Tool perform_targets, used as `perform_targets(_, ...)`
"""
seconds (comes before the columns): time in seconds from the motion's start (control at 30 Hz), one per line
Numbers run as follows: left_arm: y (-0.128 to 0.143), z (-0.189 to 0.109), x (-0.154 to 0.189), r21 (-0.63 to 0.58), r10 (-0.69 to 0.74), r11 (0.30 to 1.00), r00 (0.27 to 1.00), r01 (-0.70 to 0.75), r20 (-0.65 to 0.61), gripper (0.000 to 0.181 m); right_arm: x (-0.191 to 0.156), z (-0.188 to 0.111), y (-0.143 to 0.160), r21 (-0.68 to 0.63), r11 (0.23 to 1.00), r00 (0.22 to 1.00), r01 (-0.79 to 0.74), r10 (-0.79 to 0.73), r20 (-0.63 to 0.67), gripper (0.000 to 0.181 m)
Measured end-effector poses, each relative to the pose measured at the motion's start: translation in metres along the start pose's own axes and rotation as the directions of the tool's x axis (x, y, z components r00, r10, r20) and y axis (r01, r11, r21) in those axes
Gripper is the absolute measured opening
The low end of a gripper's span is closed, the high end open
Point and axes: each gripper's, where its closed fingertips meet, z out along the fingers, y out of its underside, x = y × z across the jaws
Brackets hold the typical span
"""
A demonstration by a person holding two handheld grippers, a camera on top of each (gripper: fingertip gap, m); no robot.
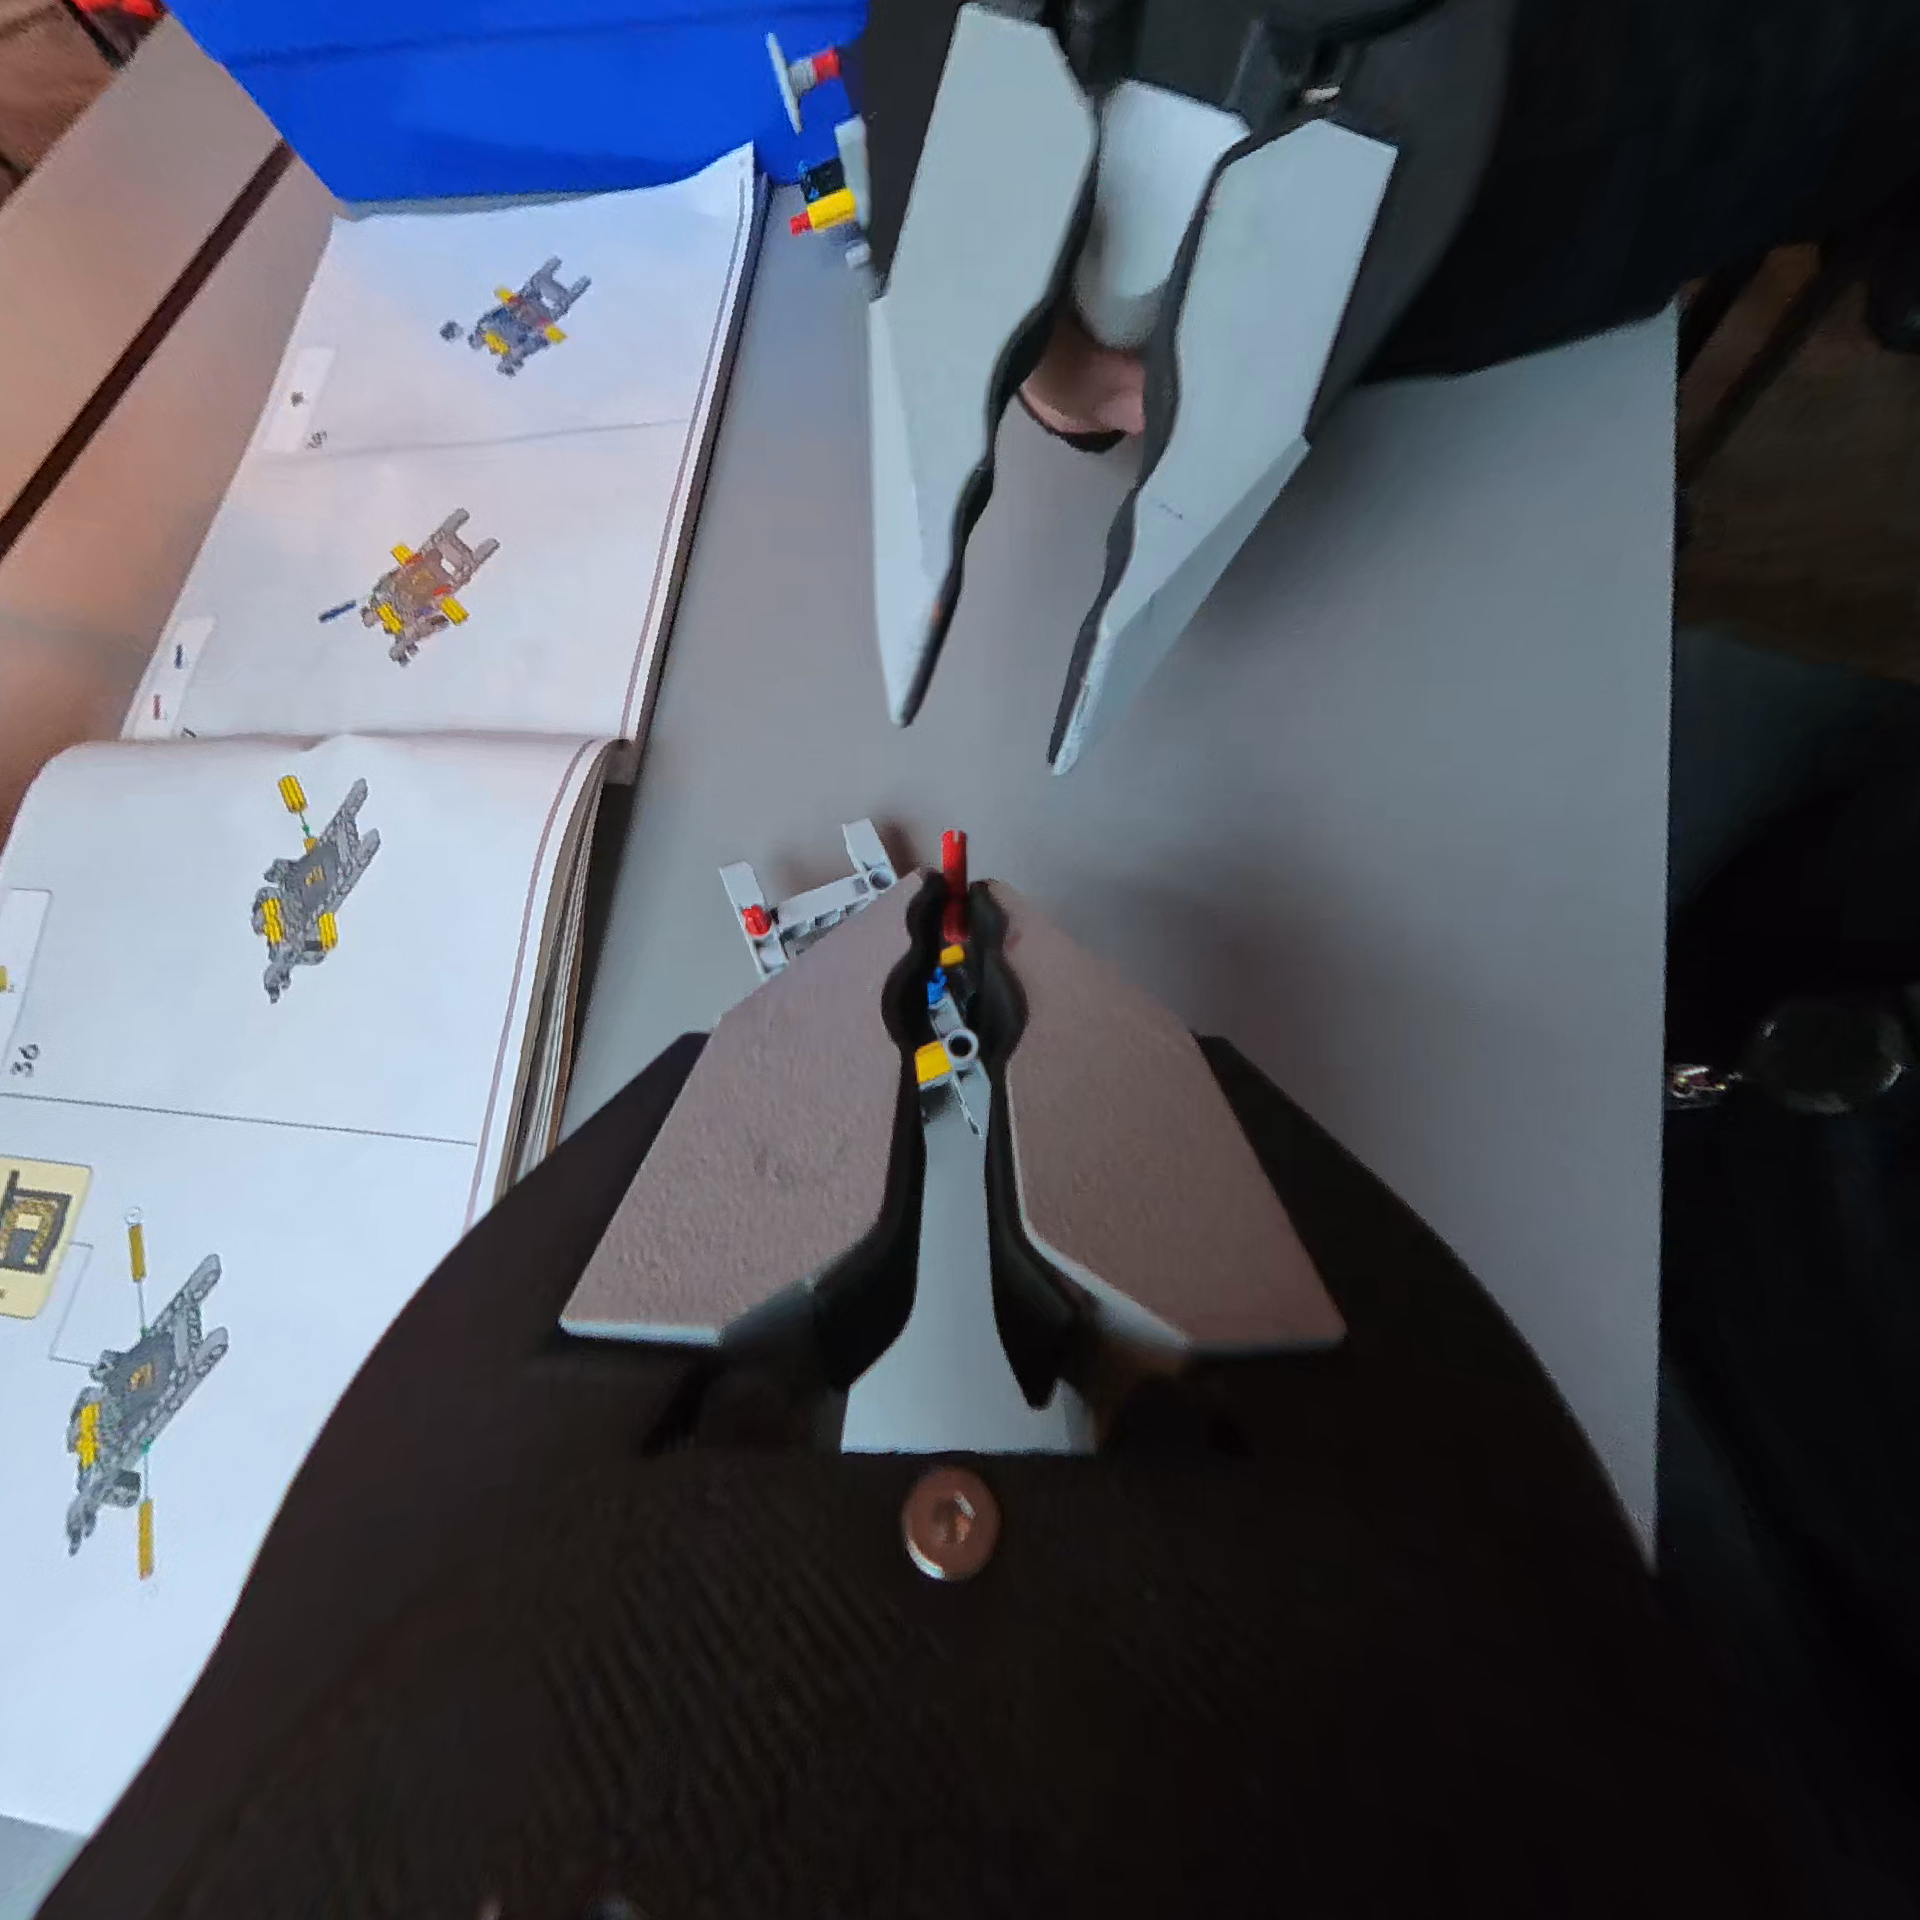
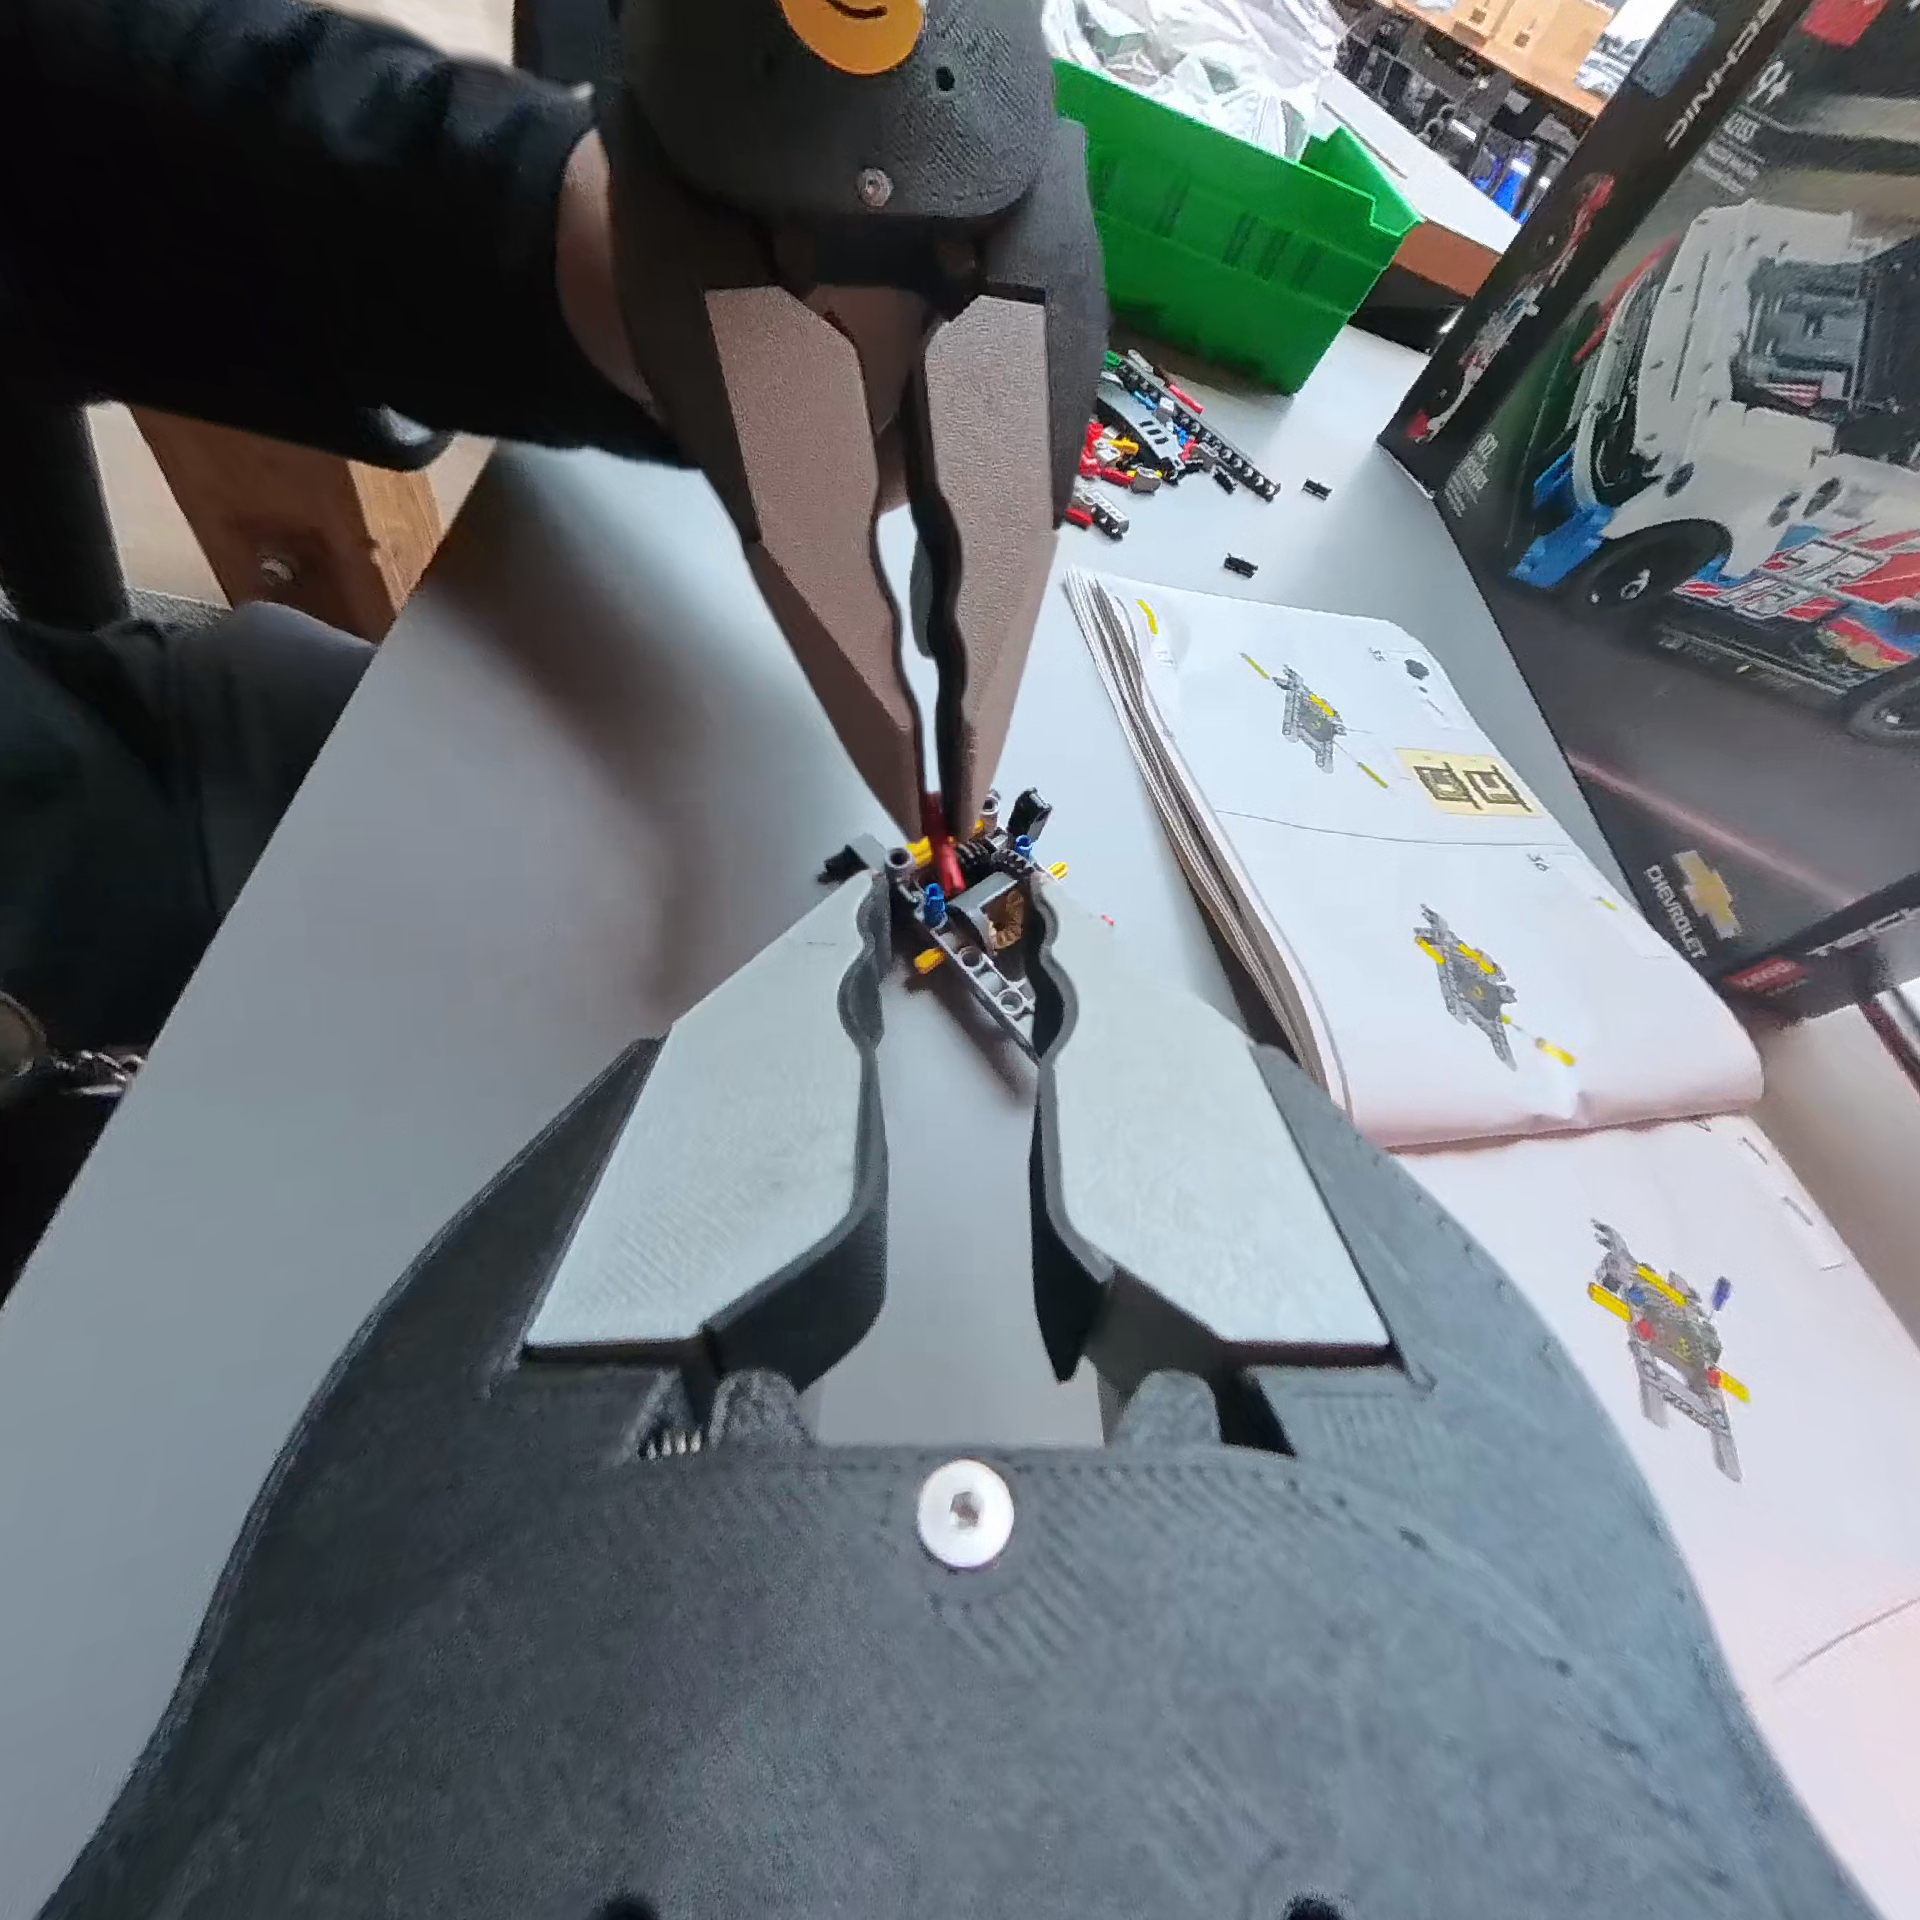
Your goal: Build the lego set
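Note:
A small grey Lego assembly (image 2: pixel 977 920) with yellow, blue and black parts lies on the grey table (image 2: pixel 499 831). My left gripper (image 1: pixel 954 906), with brown fingers, is shut on a red axle (image 1: pixel 953 868) and holds it upright against the assembly's top; the assembly's grey frame (image 1: pixel 816 909) shows beside the tips. In the right wrist view the left gripper (image 2: pixel 935 805) comes down from above with the red axle (image 2: pixel 940 847) in its tips. My right gripper (image 2: pixel 956 904), with grey fingers, is open, its tips flanking the assembly's near end. It also shows in the left wrist view (image 1: pixel 982 743).
An open instruction booklet (image 2: pixel 1403 883) lies right of the assembly, also in the left wrist view (image 1: pixel 436 499). A pile of loose pieces (image 2: pixel 1164 436), a green bin (image 2: pixel 1226 239) and the set's box (image 2: pixel 1714 416) stand at the back. A person's dark sleeve (image 2: pixel 260 208) reaches in.

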Motion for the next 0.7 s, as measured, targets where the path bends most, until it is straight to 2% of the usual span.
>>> perform_targets(0.17, -0.002, 0.001, 0.005, -0.015, -0.112, 0.994, 0.991, 0.111, -0.07, 0.002, -0.012, 0.011, 0.003, -0.108, 0.972, 0.975, 0.207, -0.214, -0.062, 0.016)
perform_targets(0.3, -0.002, 0.004, 0.011, -0.052, -0.19, 0.981, 0.975, 0.185, -0.112, 0.002, -0.009, 0.019, 0.009, -0.197, 0.94, 0.946, 0.278, -0.303, -0.112, 0.008)
perform_targets(0.43, -0.007, 0.003, 0.009, -0.046, -0.263, 0.965, 0.958, 0.259, -0.112, 0.002, -0.007, 0.018, 0.009, -0.228, 0.916, 0.916, 0.331, -0.369, -0.154, 0.001)
perform_targets(0.57, -0.016, -0.003, 0.005, 0.014, -0.288, 0.957, 0.951, 0.291, -0.116, 0.003, -0.002, 0.013, 0.001, -0.171, 0.949, 0.939, 0.264, -0.293, -0.179, 0.002)
perform_targets(0.63, -0.017, -0.01, 0.001, 0.044, -0.281, 0.957, 0.954, 0.287, -0.102, 0.017, 0.0, 0.01, -0.002, -0.097, 0.984, 0.975, 0.15, -0.163, -0.148, 0.001)
perform_targets(0.7, -0.016, -0.014, -0.002, 0.071, -0.267, 0.959, 0.96, 0.273, -0.085, 0.021, 0.0, 0.005, -0.01, 0.019, 1.0, 0.998, -0.015, 0.016, -0.058, 0.001)
